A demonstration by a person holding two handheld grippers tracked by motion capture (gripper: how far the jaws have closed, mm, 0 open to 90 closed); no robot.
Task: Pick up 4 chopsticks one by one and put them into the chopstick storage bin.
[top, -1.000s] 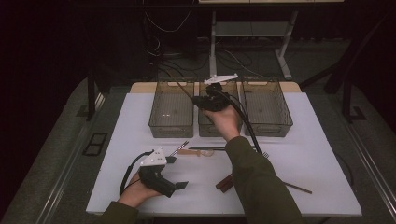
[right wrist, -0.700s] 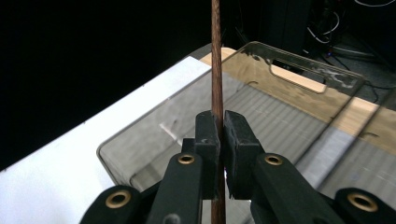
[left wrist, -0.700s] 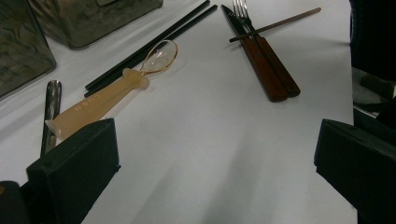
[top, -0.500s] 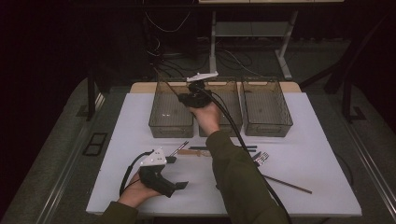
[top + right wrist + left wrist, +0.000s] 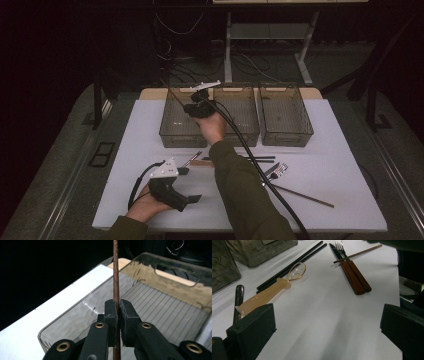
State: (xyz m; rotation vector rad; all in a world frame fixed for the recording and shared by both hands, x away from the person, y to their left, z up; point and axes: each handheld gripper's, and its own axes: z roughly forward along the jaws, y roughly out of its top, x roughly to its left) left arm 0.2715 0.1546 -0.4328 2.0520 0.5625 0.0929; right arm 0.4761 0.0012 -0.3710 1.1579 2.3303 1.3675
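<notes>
My right gripper (image 5: 190,107) hangs over the leftmost clear bin (image 5: 182,136), shut on a brown wooden chopstick (image 5: 172,93). In the right gripper view the two jaws (image 5: 116,312) pinch the chopstick (image 5: 115,272), which stands upright above the ribbed floor of the bin (image 5: 162,312). My left gripper (image 5: 191,185) rests on the white table near its front left edge. Its jaws (image 5: 327,335) stand wide apart with only bare tabletop between them.
Two more clear bins, the middle bin (image 5: 241,135) and the right bin (image 5: 286,136), stand beside the first. On the table lie a translucent spoon (image 5: 272,292), black chopsticks (image 5: 292,265), a wooden-handled knife and fork (image 5: 353,272) and another brown chopstick (image 5: 302,196).
My right gripper has carried the chopstick leftward from over the middle bin to over the left bin and sunk a little. The left gripper has stayed put.
</notes>
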